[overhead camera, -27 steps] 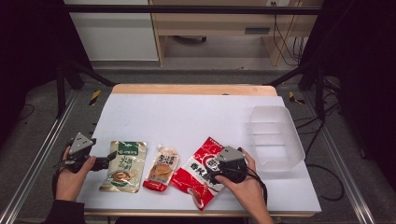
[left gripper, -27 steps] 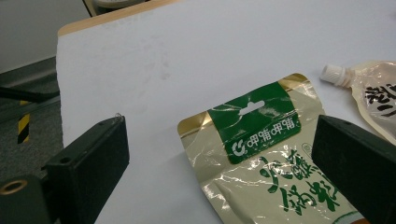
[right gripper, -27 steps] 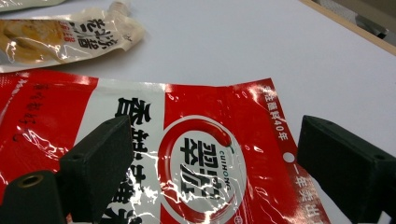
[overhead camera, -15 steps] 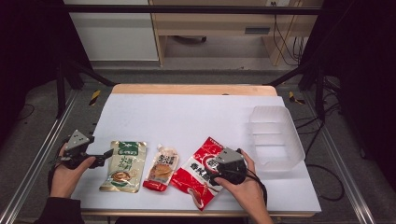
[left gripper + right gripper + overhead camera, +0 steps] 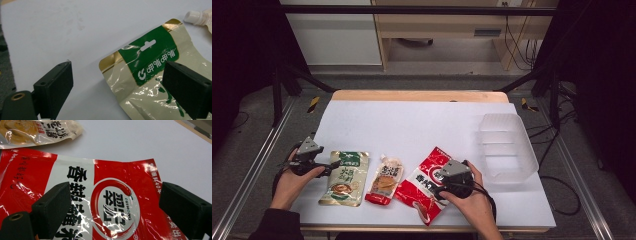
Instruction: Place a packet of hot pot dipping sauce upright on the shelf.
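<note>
Desk (image 5: pixel 412 125) with a white top. Three flat food packets lie in a row along the near edge; a clear plastic tub (image 5: pixel 507 150) stands at the right, well apart from the left gripper.

Left gripper (image 5: pixel 329 165): held low at the left of the desk, pointing at the top edge of the green-and-beige pouch (image 5: pixel 344 177). Jaws spread wide. In the left gripper view the pouch's (image 5: pixel 150 75) green header with its hang slot lies on the desk between and under the jaws, one jaw over bare desk, the other over the pouch. No pad presses on it.

Right gripper (image 5: pixel 439 182): held over the red-and-white pouch (image 5: pixel 424 187), which lies flat, angled, near the front edge. Jaws spread wide. In the right gripper view the pouch (image 5: pixel 107 202) shows between both jaws; nothing pinched.

Between the two pouches lies a small spouted sauce pouch (image 5: pixel 385 179), just beside the green one and touching or nearly touching the red one. Its white cap (image 5: pixel 193 17) shows in the left gripper view.
</note>
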The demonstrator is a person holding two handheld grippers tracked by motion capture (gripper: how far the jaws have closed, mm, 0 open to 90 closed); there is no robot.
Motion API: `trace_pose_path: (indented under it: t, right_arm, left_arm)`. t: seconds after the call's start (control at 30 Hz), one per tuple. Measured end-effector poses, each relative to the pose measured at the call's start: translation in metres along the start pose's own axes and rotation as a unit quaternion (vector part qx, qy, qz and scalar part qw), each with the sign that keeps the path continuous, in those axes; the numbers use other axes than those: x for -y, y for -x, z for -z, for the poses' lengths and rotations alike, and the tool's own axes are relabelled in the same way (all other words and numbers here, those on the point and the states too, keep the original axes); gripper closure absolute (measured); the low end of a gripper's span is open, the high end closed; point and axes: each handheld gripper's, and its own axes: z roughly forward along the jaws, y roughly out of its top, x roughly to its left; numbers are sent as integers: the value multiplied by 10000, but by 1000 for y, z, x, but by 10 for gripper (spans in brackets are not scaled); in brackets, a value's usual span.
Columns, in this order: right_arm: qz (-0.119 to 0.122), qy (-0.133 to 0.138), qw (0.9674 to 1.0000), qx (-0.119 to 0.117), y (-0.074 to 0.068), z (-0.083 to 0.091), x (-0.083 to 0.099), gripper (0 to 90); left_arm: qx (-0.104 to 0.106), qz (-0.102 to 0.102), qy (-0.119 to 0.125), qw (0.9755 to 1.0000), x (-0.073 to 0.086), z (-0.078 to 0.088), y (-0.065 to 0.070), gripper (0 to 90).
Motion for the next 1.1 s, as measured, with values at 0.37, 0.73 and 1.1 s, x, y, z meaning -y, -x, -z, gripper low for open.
trace_pose_path:
  t: [0.37,0.73,1.1]
  right_arm:
    - [21,-63,10000,-65,-2,-3,1,114]
    - [17,-43,9999,-93,-2,-3,0,114]
    - [77,-43,9999,-78,-2,-2,0,115]
  left_arm:
    - [302,-60,-182,9994,-1,-15,-1,150]
    - [518,-116,-259,9983,-1,-14,3,216]
    - [915,-201,-93,9956,3,10,7,303]
